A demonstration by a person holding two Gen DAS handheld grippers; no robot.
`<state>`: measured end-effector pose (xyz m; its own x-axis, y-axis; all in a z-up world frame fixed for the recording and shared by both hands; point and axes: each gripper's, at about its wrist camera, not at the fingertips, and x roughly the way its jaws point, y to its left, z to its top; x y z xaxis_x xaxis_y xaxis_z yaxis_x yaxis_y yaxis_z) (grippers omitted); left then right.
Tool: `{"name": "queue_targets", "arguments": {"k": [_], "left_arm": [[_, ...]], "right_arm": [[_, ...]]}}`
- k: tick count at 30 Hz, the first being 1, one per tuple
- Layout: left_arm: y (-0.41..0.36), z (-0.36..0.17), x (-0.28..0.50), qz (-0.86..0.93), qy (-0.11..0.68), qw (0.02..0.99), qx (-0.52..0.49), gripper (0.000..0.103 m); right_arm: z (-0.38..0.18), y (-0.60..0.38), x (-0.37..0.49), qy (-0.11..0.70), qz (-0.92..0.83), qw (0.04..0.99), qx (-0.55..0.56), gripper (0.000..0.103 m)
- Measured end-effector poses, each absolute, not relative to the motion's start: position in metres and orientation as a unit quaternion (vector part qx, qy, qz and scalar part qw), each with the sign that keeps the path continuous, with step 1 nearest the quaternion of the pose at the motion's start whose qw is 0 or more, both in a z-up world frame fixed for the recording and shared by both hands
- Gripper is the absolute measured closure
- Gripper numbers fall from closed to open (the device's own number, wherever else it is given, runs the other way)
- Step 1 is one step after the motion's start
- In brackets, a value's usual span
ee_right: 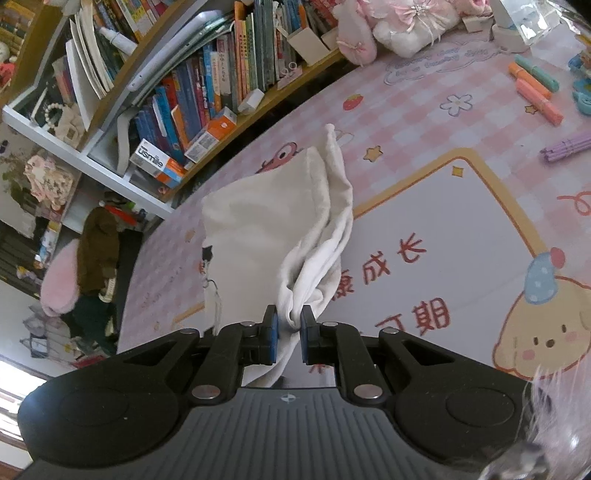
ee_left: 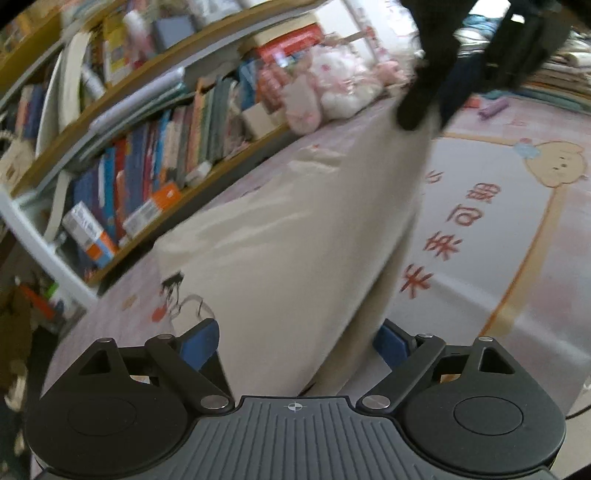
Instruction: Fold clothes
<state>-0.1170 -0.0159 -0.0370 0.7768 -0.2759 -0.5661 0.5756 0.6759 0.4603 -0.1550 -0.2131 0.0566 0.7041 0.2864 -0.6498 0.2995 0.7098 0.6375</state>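
A white garment (ee_right: 295, 206) hangs over the pink cartoon mat (ee_right: 443, 221). My right gripper (ee_right: 289, 330) is shut on a bunched edge of it and holds it up. In the left wrist view the same white garment (ee_left: 288, 236) stretches from between my left gripper's blue pads up to the right gripper (ee_left: 421, 114), seen as a dark shape at the top. My left gripper (ee_left: 295, 343) has its jaws wide apart, with the cloth running between them; whether the pads touch it is hidden.
A bookshelf (ee_right: 192, 96) full of books runs along the left and back. Pink plush toys (ee_right: 391, 26) lie at the mat's far end. Highlighters (ee_right: 535, 92) and purple pens (ee_right: 569, 147) lie at the right. Brown and pink clothing (ee_right: 92, 254) hangs at the left.
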Motion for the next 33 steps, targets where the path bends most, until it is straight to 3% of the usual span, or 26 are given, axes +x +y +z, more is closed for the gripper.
{"name": "queue_targets", "arguments": {"k": [5, 8, 10, 16, 19, 22, 30, 32, 33], "left_arm": [[-0.015, -0.036, -0.116, -0.246, 0.232, 0.885, 0.321, 0.013], [-0.013, -0.033, -0.115, -0.263, 0.237, 0.878, 0.322, 0.024], [-0.013, -0.031, -0.115, -0.276, 0.241, 0.873, 0.323, 0.028], [-0.009, -0.022, -0.108, -0.293, 0.248, 0.870, 0.311, 0.028], [-0.007, -0.021, -0.104, -0.300, 0.253, 0.868, 0.303, 0.028], [-0.006, -0.021, -0.102, -0.305, 0.256, 0.866, 0.301, 0.028], [-0.002, -0.022, -0.102, -0.314, 0.261, 0.866, 0.290, 0.028], [0.000, -0.022, -0.103, -0.316, 0.261, 0.865, 0.289, 0.028], [0.001, -0.023, -0.105, -0.316, 0.259, 0.864, 0.294, 0.027]], "right_arm": [[0.049, -0.214, -0.158, 0.398, -0.014, 0.844, 0.360, 0.091], [0.050, -0.211, -0.160, 0.409, -0.020, 0.854, 0.321, 0.083], [0.053, -0.205, -0.162, 0.414, -0.017, 0.870, 0.269, 0.064], [0.053, -0.152, -0.173, 0.431, 0.060, 0.900, -0.040, 0.032], [0.040, -0.117, -0.179, 0.422, 0.106, 0.877, -0.204, 0.030], [0.018, -0.091, -0.178, 0.406, 0.135, 0.855, -0.294, 0.030], [-0.012, -0.068, -0.166, 0.390, 0.139, 0.831, -0.371, 0.034], [-0.014, -0.070, -0.160, 0.392, 0.128, 0.831, -0.374, 0.045], [-0.015, -0.071, -0.157, 0.396, 0.121, 0.828, -0.377, 0.062]]}}
